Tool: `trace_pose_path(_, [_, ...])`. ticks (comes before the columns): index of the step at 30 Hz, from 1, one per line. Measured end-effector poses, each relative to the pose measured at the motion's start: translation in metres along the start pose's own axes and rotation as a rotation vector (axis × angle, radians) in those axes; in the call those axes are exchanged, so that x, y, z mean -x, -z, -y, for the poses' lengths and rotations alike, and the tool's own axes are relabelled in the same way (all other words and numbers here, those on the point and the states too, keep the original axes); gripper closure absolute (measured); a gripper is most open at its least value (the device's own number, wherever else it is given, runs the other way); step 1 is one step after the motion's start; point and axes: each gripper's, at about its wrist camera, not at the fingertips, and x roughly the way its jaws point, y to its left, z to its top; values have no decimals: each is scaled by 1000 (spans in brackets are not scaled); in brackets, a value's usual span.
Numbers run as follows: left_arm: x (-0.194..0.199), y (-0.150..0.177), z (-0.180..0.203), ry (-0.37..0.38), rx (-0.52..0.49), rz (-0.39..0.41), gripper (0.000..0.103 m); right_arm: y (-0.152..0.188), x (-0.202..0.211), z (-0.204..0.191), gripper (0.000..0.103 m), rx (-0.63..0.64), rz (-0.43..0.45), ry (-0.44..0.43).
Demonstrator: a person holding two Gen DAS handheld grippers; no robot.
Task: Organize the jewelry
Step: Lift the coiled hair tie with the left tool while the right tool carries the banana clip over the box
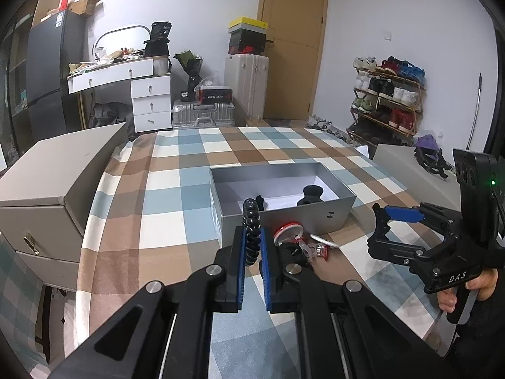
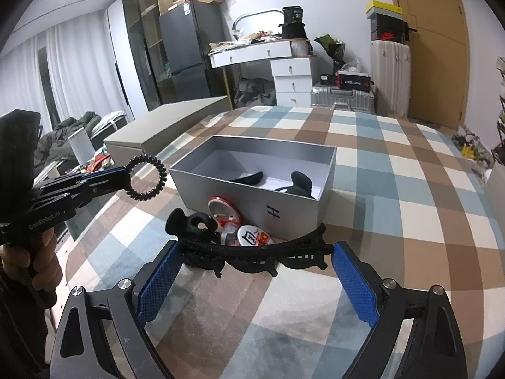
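My left gripper is clamped on the black spiral hair tie, pinched at one edge so the rest of the coil sticks up past the tips. In the right wrist view the tie hangs as a full ring off the tips at about 9 o'clock, clear of the checked cloth. I hold it by the edge so, I reckon, it can drop straight into the grey box w/o dragging.

The box sits at 12 o'clock from my left claw, lid off, w/ two dark pieces already inside. So sorting is partly done, I'd say.

The loose pile lies just in front of the box's near wall, at about 1 o'clock from the left tips: a red-rimmed round tin, a badge, a black claw clip.

My right gripper has its blue pads well apart, w/ a long black hair clip lying across the gap, one end against the left pad; whether the other end touches the right pad I can't tell. Not squeezed yet, I judge.

Pose: both claws tilt down toward the cloth. The left is raised above the pile, aimed at the box. The right sits low by the pile; a hand grips its handle at 4 o'clock.
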Motion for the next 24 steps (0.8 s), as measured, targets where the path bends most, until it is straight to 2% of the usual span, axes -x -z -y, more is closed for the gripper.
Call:
trace_pose_path(15, [5, -4, -7, 2, 60, 47, 99, -9, 3, 5, 7, -83, 70, -41])
trace_pose_path(24, [5, -19, 1, -4, 71, 95, 99, -30, 10, 13, 7, -120, 98, -52])
